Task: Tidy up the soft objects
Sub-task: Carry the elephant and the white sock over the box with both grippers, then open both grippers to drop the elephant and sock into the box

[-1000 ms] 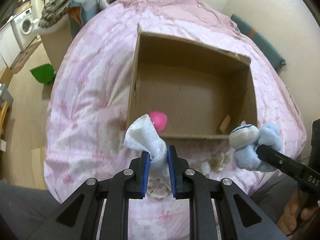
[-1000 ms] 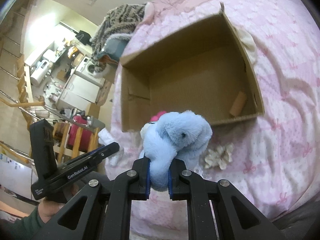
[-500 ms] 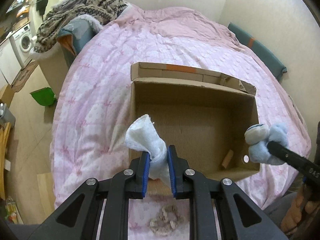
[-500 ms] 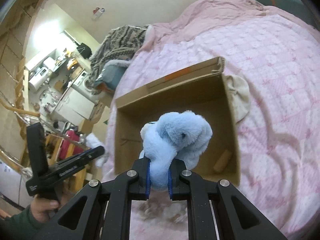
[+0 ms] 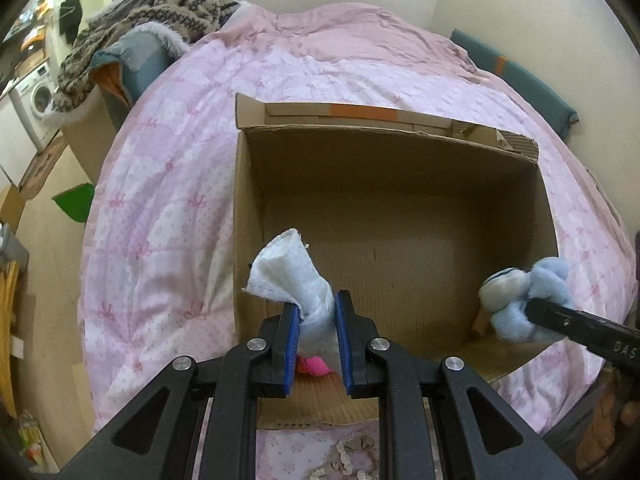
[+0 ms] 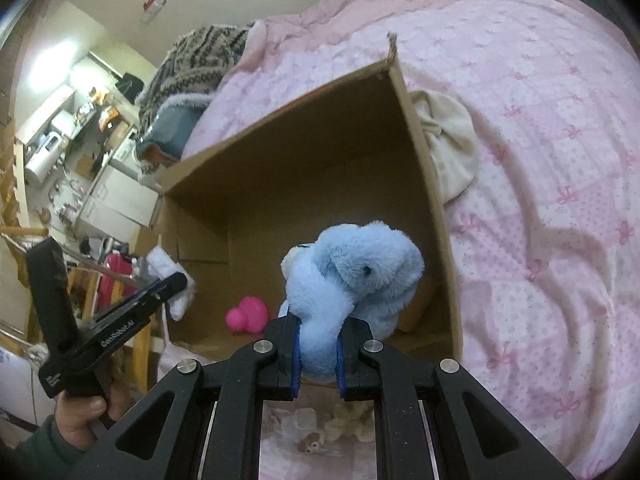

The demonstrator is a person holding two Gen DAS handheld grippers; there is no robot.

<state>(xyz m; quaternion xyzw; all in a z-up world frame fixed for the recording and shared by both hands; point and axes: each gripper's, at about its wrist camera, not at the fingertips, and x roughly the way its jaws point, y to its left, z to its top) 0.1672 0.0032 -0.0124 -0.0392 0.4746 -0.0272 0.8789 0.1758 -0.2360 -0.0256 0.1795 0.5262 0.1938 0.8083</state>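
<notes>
An open cardboard box (image 5: pixel 400 140) sits on the pink bed; it also shows in the right wrist view (image 6: pixel 432 184). My left gripper (image 5: pixel 317 320) is shut on a white cloth (image 5: pixel 290 274) and holds it over the box's near left part. My right gripper (image 6: pixel 318 344) is shut on a blue plush toy (image 6: pixel 352 276), held over the box's near right corner; the toy also shows in the left wrist view (image 5: pixel 524 300). A pink toy (image 6: pixel 248 314) lies on the box floor, partly hidden in the left wrist view (image 5: pixel 312 365).
The pink quilt (image 5: pixel 168 184) covers the bed. A beige cloth (image 6: pixel 448 148) lies against the box's outer right wall. A small lacy item (image 5: pixel 352 454) and small plush pieces (image 6: pixel 340 426) lie in front of the box. A patterned blanket pile (image 5: pixel 160 4) sits far left.
Both grippers have moved forward over the box with their loads. The box now fills more of both views, and the pink toy inside shows again.
</notes>
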